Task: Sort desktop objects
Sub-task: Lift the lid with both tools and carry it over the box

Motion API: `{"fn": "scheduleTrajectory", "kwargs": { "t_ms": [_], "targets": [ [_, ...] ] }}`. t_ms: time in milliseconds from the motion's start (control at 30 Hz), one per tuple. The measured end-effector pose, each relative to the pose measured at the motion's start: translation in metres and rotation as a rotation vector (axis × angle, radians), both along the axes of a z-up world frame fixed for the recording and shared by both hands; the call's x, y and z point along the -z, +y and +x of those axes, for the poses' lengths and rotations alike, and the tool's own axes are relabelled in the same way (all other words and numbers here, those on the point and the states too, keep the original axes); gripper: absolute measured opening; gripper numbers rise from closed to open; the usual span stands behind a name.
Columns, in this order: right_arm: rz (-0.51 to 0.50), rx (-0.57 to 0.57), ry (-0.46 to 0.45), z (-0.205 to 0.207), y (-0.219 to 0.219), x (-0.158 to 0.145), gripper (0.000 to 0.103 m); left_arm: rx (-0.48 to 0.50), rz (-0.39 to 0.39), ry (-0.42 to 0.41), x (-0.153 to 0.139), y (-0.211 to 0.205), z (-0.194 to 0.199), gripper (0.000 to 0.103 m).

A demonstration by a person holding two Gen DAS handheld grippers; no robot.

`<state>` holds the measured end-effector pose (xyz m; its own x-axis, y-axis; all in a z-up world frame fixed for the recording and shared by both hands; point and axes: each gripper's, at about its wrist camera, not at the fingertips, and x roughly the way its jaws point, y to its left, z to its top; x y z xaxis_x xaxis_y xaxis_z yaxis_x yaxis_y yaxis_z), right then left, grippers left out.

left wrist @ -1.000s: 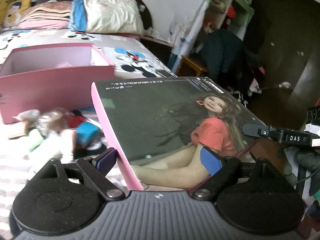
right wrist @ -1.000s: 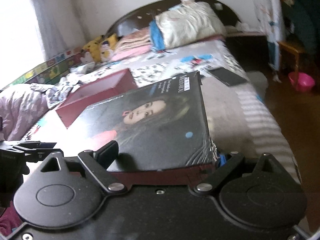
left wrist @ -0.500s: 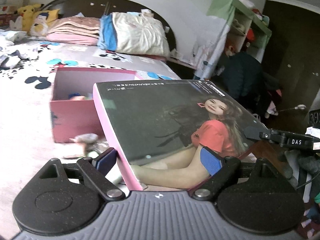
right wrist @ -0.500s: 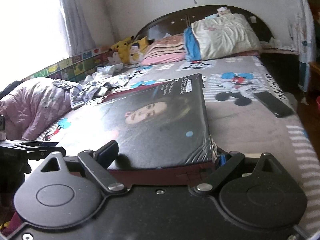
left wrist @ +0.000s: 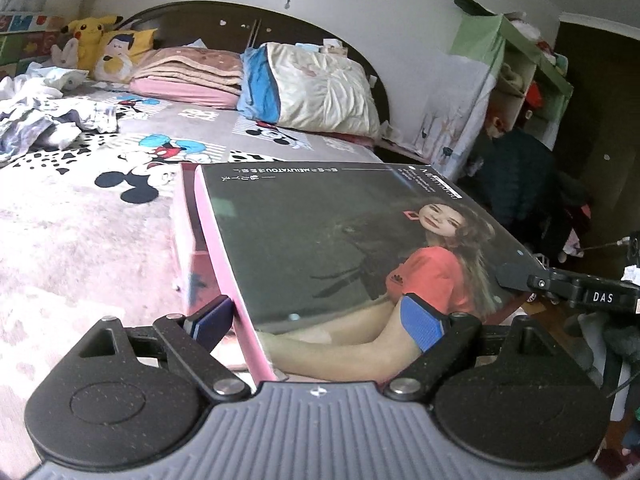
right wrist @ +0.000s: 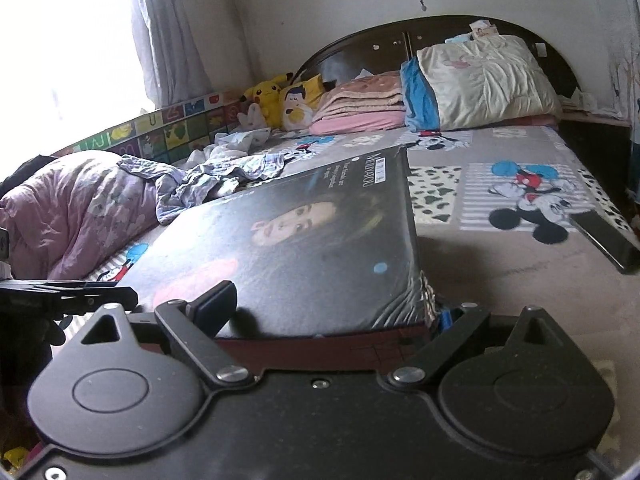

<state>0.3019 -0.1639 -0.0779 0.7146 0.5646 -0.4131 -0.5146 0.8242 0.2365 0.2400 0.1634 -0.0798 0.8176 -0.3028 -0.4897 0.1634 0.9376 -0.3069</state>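
Observation:
A flat pink-edged box lid (left wrist: 340,236) printed with a woman in a red top is held between both grippers above the bed. My left gripper (left wrist: 320,318) is shut on its near edge, blue pads above and below. My right gripper (right wrist: 332,312) is shut on the same lid (right wrist: 304,248) from the opposite side. The pink box (left wrist: 186,224) shows just under the lid's left edge in the left wrist view; its inside is hidden. The other gripper's tip (left wrist: 560,280) shows at the lid's right edge.
The bed (left wrist: 80,208) has a Mickey Mouse sheet. Pillows (left wrist: 320,84), folded blankets and plush toys (left wrist: 92,32) lie at the headboard. A purple quilt (right wrist: 76,208) and loose clothes lie on the left. A dark phone (right wrist: 604,240) lies near the bed's right edge. Shelves (left wrist: 520,60) stand beside the bed.
Both grippers have carried the lid forward over the pink box, which now lies mostly hidden beneath it. The heap of small items seen earlier has dropped out of view.

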Motion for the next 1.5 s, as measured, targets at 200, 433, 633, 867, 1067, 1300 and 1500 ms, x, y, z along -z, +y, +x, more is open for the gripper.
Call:
{"fn": "scheduleTrajectory", "kwargs": {
  "t_ms": [200,433,633,867,1067,1300,1500],
  "targets": [
    [-0.012,-0.013,-0.028,0.018,0.029,0.0,0.094,-0.03,-0.025,0.0,0.006,0.031,0.026,0.091],
    [-0.026,-0.005,-0.046,0.041,0.048,0.002,0.094,-0.023,-0.031,-0.009,0.014,0.048,0.058,0.091],
    [-0.034,0.022,-0.045,0.06,0.058,0.005,0.094,-0.013,-0.042,-0.019,0.023,0.057,0.088,0.091],
    [-0.036,0.041,-0.049,0.075,0.069,0.008,0.094,-0.02,-0.065,-0.021,0.032,0.07,0.118,0.091],
    [-0.052,0.042,-0.047,0.088,0.079,0.011,0.094,-0.026,-0.066,-0.018,0.04,0.076,0.136,0.091],
    [-0.055,0.048,-0.038,0.101,0.082,0.015,0.094,-0.043,-0.094,-0.018,0.049,0.078,0.144,0.091],
    [-0.056,0.054,-0.037,0.107,0.082,0.015,0.094,-0.071,-0.117,-0.014,0.052,0.075,0.144,0.091]
  ]
}}
